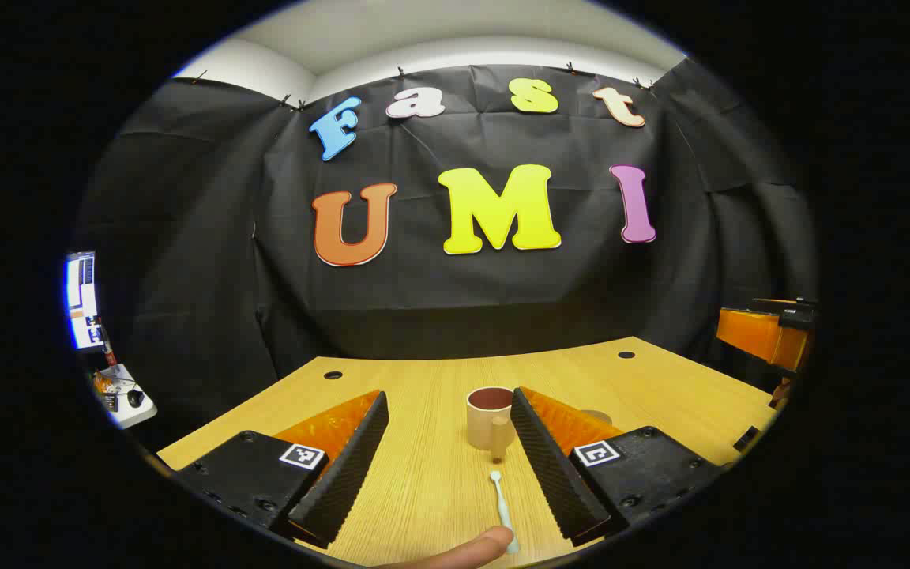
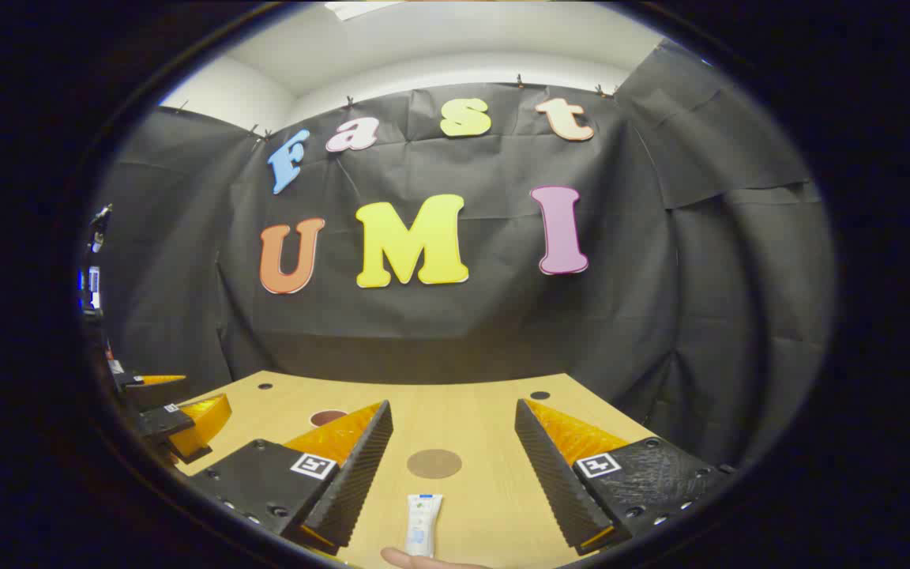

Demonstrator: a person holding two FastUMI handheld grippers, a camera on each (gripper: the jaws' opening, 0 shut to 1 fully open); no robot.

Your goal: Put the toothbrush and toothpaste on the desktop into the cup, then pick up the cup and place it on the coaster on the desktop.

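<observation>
Wood-grain desk (image 1: 439,474) runs back to the black cloth wall. Level above it, the left gripper (image 1: 447,466) points forward with jaws wide apart; the toothbrush (image 1: 502,510) lies between them, nearer the right jaw, and the cup (image 1: 490,419) stands beyond, beside that jaw's tip. The right gripper (image 2: 451,474) is also level, jaws apart; the toothpaste (image 2: 423,523) lies between them, with the round coaster (image 2: 434,463) just ahead.

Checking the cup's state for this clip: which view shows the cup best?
The left gripper view: the cup stands upright on the desk between the open fingers, handle and rim visible. The right gripper view catches only part of its rim behind a finger.
</observation>
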